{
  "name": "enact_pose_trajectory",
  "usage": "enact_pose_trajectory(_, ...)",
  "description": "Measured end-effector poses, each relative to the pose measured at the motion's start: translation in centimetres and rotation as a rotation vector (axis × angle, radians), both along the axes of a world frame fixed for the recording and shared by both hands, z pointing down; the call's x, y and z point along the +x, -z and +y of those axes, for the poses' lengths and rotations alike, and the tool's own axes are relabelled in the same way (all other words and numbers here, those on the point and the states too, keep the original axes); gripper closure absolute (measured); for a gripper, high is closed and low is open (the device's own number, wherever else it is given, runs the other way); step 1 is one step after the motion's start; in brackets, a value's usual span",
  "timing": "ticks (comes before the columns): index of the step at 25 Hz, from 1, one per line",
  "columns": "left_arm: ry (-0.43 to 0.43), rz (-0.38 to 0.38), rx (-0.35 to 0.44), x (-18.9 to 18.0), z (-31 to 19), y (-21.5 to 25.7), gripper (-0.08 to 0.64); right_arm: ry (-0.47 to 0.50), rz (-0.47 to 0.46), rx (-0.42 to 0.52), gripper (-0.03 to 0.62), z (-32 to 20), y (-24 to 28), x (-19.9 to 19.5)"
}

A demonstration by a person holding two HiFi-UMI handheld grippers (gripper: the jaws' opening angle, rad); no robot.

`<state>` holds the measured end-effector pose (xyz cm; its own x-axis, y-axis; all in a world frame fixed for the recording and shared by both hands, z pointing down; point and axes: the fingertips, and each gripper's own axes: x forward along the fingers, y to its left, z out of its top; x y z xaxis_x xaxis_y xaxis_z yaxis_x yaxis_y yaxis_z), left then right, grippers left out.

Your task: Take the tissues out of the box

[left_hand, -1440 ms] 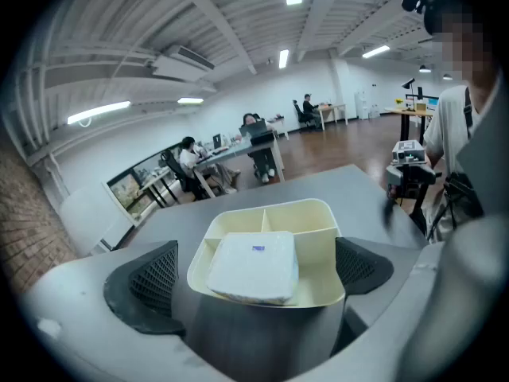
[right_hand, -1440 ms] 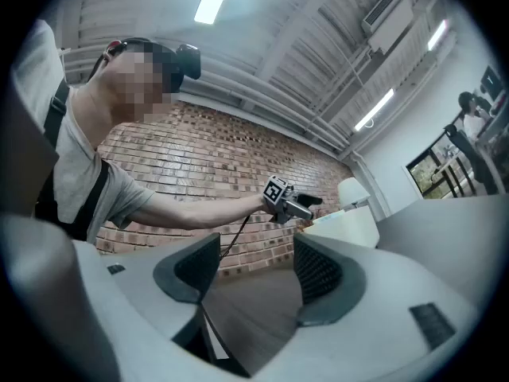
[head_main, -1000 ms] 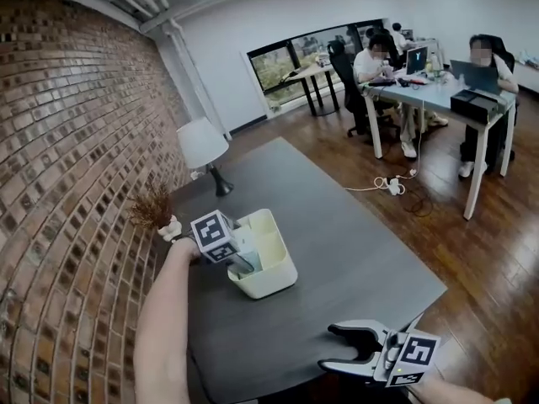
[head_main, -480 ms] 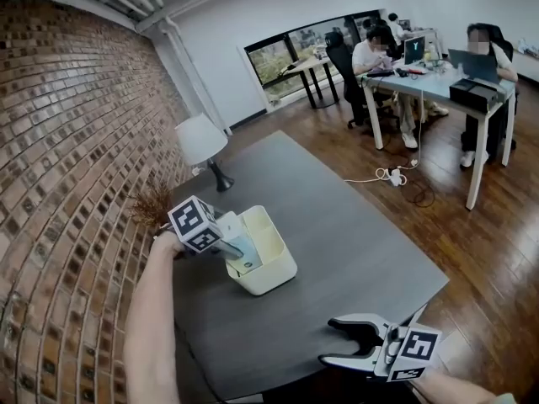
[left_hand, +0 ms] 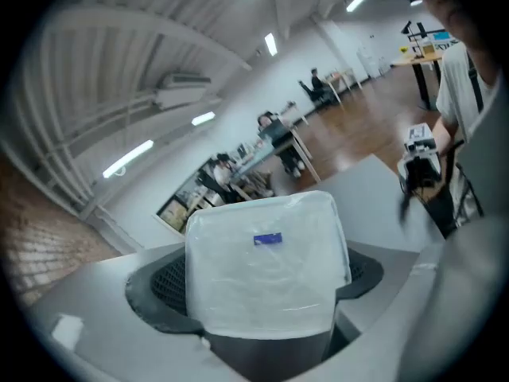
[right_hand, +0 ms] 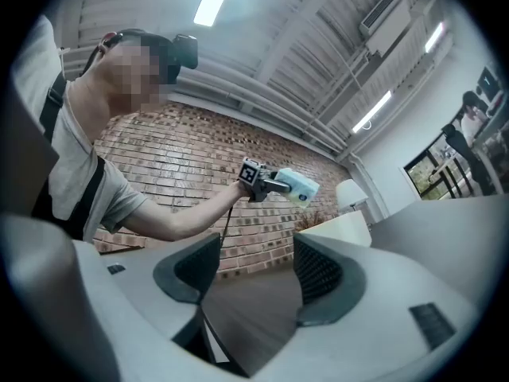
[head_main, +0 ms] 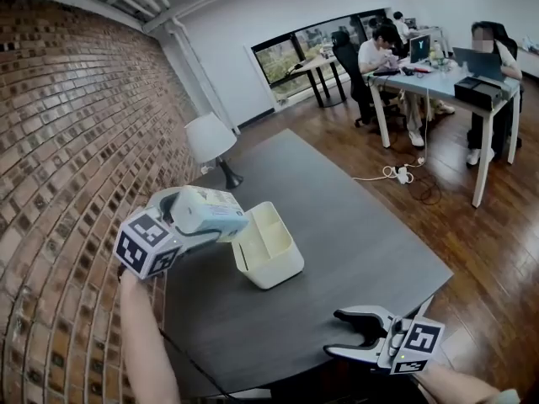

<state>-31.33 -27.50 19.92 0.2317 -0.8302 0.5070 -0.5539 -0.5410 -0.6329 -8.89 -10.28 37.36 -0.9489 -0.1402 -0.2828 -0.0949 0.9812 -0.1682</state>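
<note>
left gripper: clamped on pale-blue plastic-wrapped tissue pack, clear of cream plastic box | right gripper: jaws apart, empty

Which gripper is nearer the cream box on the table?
Left. The left gripper, shut on the tissue pack, hangs just beside the box, on its left; the right gripper sits open at the table edge, far off.

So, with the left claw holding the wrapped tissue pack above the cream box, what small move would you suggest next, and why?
Probably carry it sideways and lower it onto the dark grey table. The left claw is shut on the pale plastic-wrapped tissue pack, which is already clear of the cream plastic box, so only setting it down seems left.
</note>
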Motion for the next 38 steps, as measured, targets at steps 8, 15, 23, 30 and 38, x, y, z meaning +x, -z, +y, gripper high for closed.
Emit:
enact_pose_trajectory(8,-0.305,1.516,0.468,-2.3,19.1,-2.2,0.072,0.0,0.014,0.01,0.288,0.3,-0.2,-0.3)
enact_pose_trajectory(15,-0.512,2.249,0.588,-5.1,27.1,-11.9,0.077,-0.016,0.006,0.006,0.288,0.2,-0.3,-0.2)
enact_pose_trajectory(23,-0.612,2.263,0.426,1.0,24.2,-11.1,0.075,-0.017,0.007,0.003,0.288,0.1,-0.3,-0.3)
enact_pose_trajectory(30,-0.623,2.314,0.366,3.0,23.5,-11.4,0.075,-0.021,-0.04,-0.04,0.289,-0.5,0.2,0.6)
enact_pose_trajectory(38,-0.636,2.313,0.355,3.6,23.7,-10.9,0.075,-0.012,-0.037,-0.017,0.29,0.0,0.5,0.6)
